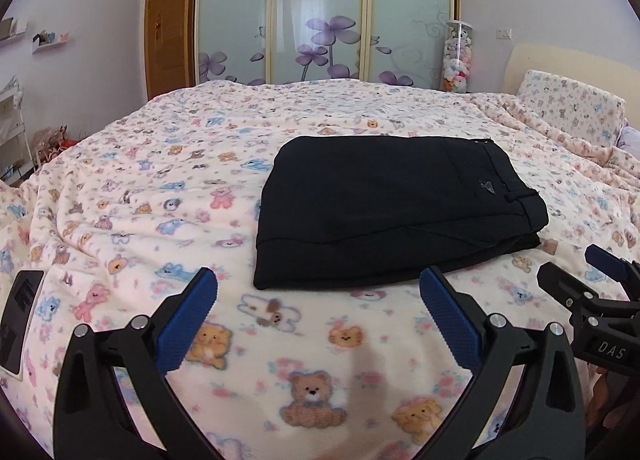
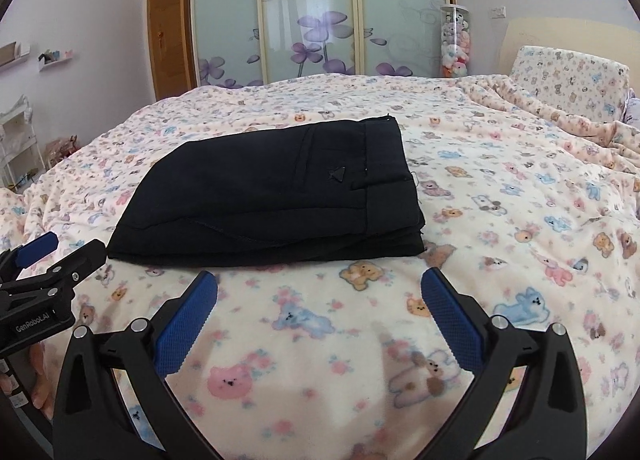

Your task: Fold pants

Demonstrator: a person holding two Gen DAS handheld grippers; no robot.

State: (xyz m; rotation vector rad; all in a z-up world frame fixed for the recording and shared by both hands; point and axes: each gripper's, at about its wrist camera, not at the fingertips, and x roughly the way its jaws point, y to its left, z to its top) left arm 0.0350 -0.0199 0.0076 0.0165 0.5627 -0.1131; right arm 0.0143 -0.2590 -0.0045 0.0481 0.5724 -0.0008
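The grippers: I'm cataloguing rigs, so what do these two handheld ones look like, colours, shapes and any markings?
Both match: the left gripper and the right gripper have black angular linkage arms with silver pivot pins, each ending in blue fingers with a knurled, dotted texture. Seen from the other camera, the right one's body reads "DAS" and the left one's "GenRobot.AI". No cables or sleeves are visible.
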